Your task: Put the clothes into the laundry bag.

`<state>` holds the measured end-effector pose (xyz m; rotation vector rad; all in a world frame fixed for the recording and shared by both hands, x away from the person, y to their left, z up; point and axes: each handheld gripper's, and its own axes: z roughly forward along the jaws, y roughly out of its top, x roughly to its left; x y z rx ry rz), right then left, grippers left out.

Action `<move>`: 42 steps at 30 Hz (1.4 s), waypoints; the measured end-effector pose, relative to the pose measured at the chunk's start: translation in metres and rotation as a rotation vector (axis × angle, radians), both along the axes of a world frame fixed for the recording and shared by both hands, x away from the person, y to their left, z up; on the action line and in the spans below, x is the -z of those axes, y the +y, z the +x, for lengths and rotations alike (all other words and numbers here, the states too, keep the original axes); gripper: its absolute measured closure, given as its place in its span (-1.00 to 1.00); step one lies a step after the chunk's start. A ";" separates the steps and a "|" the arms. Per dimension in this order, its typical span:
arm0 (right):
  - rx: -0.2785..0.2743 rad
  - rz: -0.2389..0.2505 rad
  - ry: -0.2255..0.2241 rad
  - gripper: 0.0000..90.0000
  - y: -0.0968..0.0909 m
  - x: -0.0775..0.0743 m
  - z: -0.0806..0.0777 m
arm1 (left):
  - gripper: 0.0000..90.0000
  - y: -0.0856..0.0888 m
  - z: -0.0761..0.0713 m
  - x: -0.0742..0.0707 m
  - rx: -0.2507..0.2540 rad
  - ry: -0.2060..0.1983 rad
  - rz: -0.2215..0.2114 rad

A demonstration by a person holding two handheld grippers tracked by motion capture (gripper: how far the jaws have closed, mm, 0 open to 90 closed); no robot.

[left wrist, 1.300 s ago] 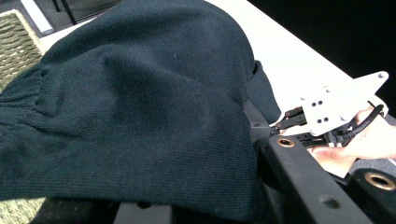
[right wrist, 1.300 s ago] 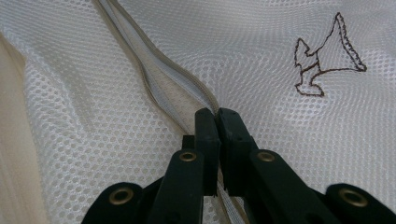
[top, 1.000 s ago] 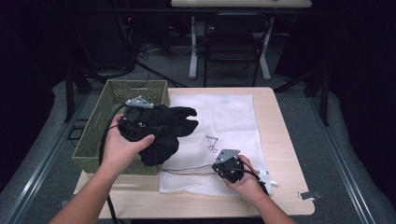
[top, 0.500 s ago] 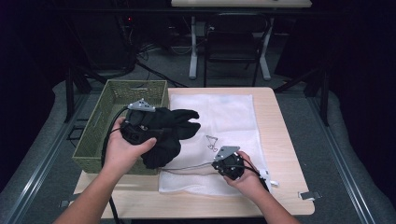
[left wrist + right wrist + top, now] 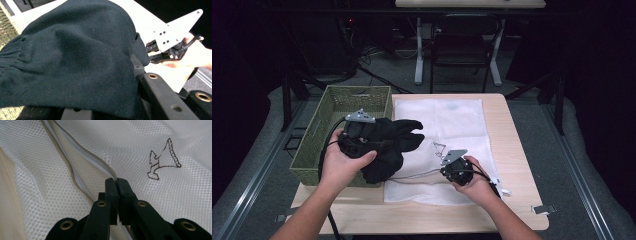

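A black knit garment [image 5: 389, 145] hangs draped over my left gripper [image 5: 374, 142], just right of the basket's near corner. In the left gripper view the dark cloth [image 5: 75, 57] covers the jaws, which are closed on it, with one finger [image 5: 162, 97] showing beneath. A white mesh laundry bag [image 5: 457, 117] lies flat on the table. My right gripper [image 5: 446, 164] rests on its near part, and in the right gripper view its tips [image 5: 116, 181] are shut on the bag's zipper edge [image 5: 82, 160].
A green woven basket [image 5: 337, 102] stands at the table's left side. A small brown drawn mark [image 5: 162, 160] sits on the mesh near my right gripper. The wooden table [image 5: 512, 150] has bare strips at the right and front. Chair and desk legs stand beyond the table.
My right gripper has edged slightly farther up the bag. The left hand and the black garment have stayed still.
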<state>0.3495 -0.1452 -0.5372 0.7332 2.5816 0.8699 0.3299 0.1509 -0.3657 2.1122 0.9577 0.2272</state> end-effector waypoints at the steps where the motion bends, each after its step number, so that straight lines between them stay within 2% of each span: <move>1: 0.002 0.006 -0.001 0.96 0.000 -0.002 0.001 | 0.62 0.000 -0.001 0.000 -0.002 0.001 -0.004; 10: 0.010 0.042 -0.025 0.96 -0.004 -0.015 0.009 | 0.62 -0.002 -0.005 0.003 0.013 -0.002 -0.005; 14: 0.018 0.073 0.001 0.96 -0.007 -0.022 0.015 | 0.62 -0.004 -0.007 0.005 0.014 0.001 -0.002; 20: 0.007 0.068 0.033 0.96 -0.007 -0.031 0.023 | 0.62 -0.003 -0.009 0.007 0.014 0.001 -0.011; 29: 0.007 0.061 0.029 0.96 -0.006 -0.047 0.034 | 0.62 -0.003 -0.014 0.010 0.015 -0.003 -0.012; 32: 0.017 0.073 0.039 0.96 -0.007 -0.052 0.037 | 0.62 -0.002 -0.016 0.011 0.011 -0.005 -0.012; 42: 0.033 0.105 0.014 0.96 -0.009 -0.065 0.039 | 0.62 -0.001 -0.023 0.012 0.010 -0.018 -0.019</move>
